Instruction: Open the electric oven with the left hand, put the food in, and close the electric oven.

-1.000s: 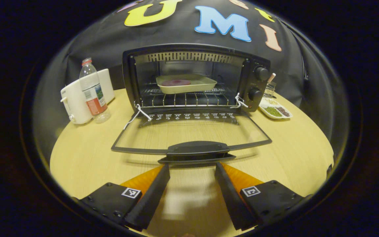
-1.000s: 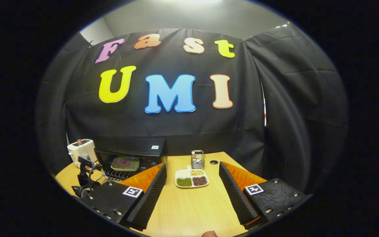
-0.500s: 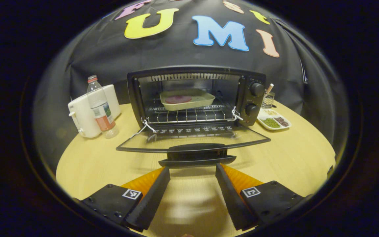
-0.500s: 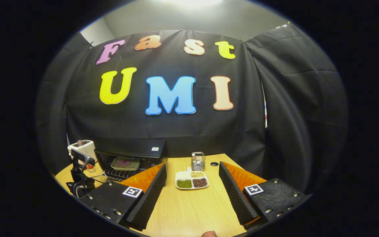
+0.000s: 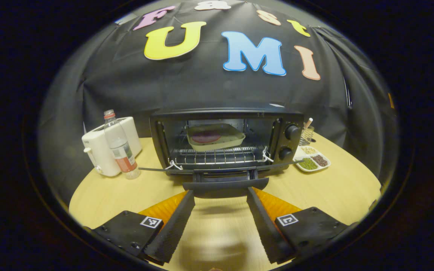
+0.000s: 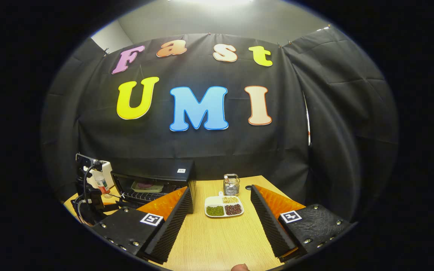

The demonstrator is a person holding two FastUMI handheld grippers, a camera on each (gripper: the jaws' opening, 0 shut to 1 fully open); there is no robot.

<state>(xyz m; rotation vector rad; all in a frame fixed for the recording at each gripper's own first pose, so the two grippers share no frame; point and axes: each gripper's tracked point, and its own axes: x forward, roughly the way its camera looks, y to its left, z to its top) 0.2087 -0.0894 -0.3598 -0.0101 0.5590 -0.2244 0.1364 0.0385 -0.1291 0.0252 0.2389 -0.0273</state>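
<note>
oven (image 5: 224,143) 1 | tray (image 5: 215,136) 1 | bottle (image 5: 121,150) 1 | knobs (image 5: 291,132) 2

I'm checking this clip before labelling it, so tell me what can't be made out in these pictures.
- Left gripper view: whether the left claw touches the door handle; the handle edge hides the fingertips.
- Left gripper view: what the dark round food in the tray is; too small.
- Right gripper view: the oven door; the right claw's finger covers it.

We see bare worktop (image 5: 100,195) near the oven (image 5: 224,141); its door (image 5: 220,170) juts out level, a bottle (image 5: 121,150) stands left, a snack dish (image 5: 312,162) right.
</note>
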